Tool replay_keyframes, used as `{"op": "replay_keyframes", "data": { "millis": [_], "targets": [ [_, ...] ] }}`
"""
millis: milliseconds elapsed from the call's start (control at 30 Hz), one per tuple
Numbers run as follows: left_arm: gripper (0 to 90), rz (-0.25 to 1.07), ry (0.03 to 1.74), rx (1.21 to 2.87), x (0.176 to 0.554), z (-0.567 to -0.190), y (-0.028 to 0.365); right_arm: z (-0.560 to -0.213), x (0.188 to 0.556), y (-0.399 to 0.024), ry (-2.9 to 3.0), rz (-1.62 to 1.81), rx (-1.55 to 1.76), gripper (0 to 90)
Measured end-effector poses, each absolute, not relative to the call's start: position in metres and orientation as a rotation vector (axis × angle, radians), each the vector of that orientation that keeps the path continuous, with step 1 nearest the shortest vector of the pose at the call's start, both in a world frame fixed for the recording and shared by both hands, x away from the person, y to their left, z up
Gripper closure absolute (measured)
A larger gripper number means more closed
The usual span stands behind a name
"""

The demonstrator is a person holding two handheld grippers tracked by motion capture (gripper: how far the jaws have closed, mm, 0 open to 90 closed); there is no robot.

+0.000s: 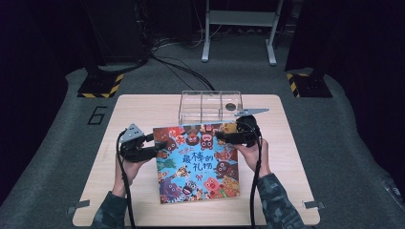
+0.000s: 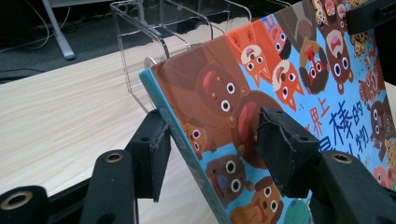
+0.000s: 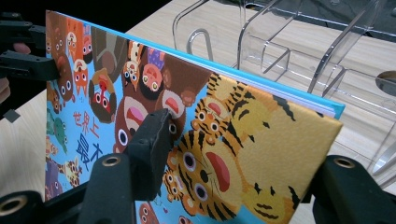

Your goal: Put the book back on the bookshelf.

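A colourful picture book (image 1: 200, 164) covered in cartoon animals stands tilted on the wooden table (image 1: 138, 109), its top edge raised. My left gripper (image 1: 161, 145) grips the book's spine edge near the top left. In the left gripper view one pad (image 2: 154, 149) sits behind the spine and the other pad (image 2: 280, 149) presses on the front cover (image 2: 280, 84). My right gripper (image 1: 220, 137) is shut on the top right corner. In the right gripper view one finger (image 3: 152, 149) lies on the tiger picture (image 3: 243, 154), and the other jaw is hidden behind the book.
A clear acrylic organizer (image 1: 210, 107) with three compartments stands just behind the book, with a small round dark object (image 1: 230, 106) in the right one. Cables (image 1: 181, 69) and a grey stand (image 1: 239, 28) are on the floor beyond the table.
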State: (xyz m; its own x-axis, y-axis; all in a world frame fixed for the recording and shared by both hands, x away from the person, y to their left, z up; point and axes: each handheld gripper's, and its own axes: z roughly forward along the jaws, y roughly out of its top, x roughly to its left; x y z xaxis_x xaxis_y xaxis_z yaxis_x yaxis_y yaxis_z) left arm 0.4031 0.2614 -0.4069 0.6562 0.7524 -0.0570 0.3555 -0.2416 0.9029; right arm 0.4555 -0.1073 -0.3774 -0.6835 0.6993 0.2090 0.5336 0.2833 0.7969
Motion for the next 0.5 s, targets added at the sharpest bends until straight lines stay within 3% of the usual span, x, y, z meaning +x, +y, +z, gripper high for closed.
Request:
{"op": "replay_keyframes", "data": {
  "millis": [333, 433, 500],
  "targets": [
    [48.0, 0.518, 0.861, 1.85, 0.398, -0.399, 0.264, -0.368, 0.454, -0.103, 2.36, 1.332, 1.124, 42.1],
    [48.8, 0.525, 0.849, 1.855, 0.395, -0.396, 0.264, -0.367, 0.454, -0.096, 2.366, 1.254, 1.107, 34.7],
    [48.9, 0.525, 0.851, 1.854, 0.395, -0.396, 0.265, -0.366, 0.455, -0.095, 2.371, 1.251, 1.117, 34.7]
  ]
}}
